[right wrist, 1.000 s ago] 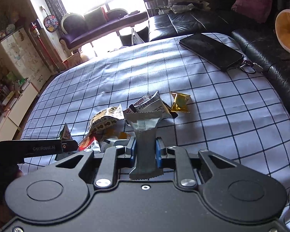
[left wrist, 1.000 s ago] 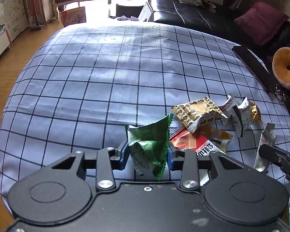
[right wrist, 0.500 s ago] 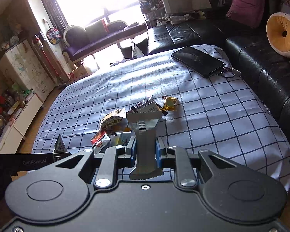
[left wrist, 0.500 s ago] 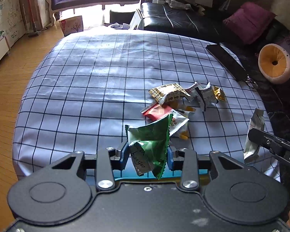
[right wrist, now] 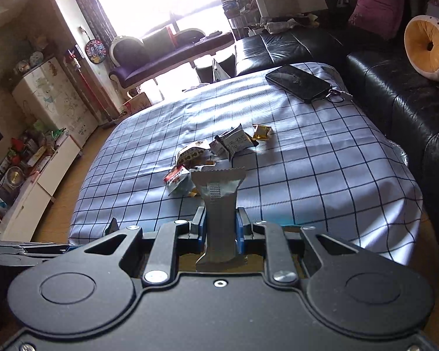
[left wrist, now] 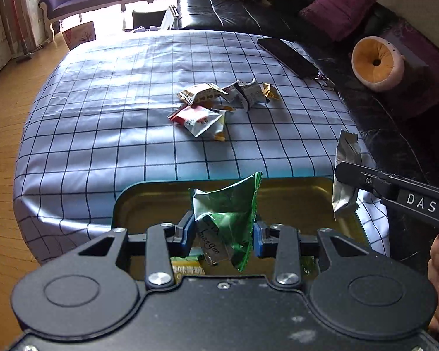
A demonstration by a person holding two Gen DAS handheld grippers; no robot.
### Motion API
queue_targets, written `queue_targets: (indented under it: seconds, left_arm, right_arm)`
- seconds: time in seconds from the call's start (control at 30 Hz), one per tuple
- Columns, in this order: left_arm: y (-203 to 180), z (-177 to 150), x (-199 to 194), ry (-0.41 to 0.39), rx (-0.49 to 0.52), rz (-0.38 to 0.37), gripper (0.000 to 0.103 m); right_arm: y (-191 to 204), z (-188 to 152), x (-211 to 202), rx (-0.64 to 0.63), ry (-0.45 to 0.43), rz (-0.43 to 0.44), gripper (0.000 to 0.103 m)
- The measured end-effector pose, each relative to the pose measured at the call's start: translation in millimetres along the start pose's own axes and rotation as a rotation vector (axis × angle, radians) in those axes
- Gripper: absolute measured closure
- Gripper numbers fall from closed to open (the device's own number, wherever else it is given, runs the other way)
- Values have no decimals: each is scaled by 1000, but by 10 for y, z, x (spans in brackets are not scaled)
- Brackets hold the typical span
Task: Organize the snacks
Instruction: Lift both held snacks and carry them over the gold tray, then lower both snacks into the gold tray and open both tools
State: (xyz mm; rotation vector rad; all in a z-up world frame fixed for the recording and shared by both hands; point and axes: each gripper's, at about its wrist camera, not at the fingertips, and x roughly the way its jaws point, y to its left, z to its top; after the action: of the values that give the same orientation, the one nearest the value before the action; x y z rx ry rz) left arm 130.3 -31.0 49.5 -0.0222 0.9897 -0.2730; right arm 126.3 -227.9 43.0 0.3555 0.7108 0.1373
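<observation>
Both wrist cameras are sitting just off the near edge of the table (left wrist: 102, 122), looking forward and down across its checked cloth toward the far sofa. The right view is looking from farther right. Both are sharing the snack pile (left wrist: 219, 102) (right wrist: 219, 146) and the phone (left wrist: 286, 55) (right wrist: 298, 82) at the far right corner.

a tin (left wrist: 345, 182) sat at the near edge of the checked tablecloth (left wrist: 108, 111), just before the left gripper (left wrist: 224, 234), which held a crumpled packet (left wrist: 228, 213) above it. another packet (left wrist: 187, 267) lay inside the tin, below that gripper. to the right, the right gripper (right wrist: 219, 226) gripped a flat wrapper (right wrist: 219, 201) upright over the tin's right side. a pile of snacks (left wrist: 219, 105) lay further back near the cloth's middle. a phone (right wrist: 297, 82) rested on the far right corner, beside the sofa (right wrist: 395, 93), with a round cushion (left wrist: 376, 63) on it.
</observation>
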Motion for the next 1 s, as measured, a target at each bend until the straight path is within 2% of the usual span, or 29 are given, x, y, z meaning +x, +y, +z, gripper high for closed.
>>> queue_targets:
  seconds: [0.3,0.63,0.9,1.0]
  left_arm:
    - [-110,-320,-22,86,29,-43,65]
    - [-152,-577,-30,123,18,-26,65]
    - [-221,-635,-48,80,57,14,62]
    - [-229,-639,-43,70,73,44,61]
  right_arm:
    - [-106,-295,-251,15,21,-20,74]
    - [-329,-640,-402,92,92,-50,74]
    - [-314,-702,-429,68,110,-38,74]
    - [-289,-705,-428,60,115,-21,69]
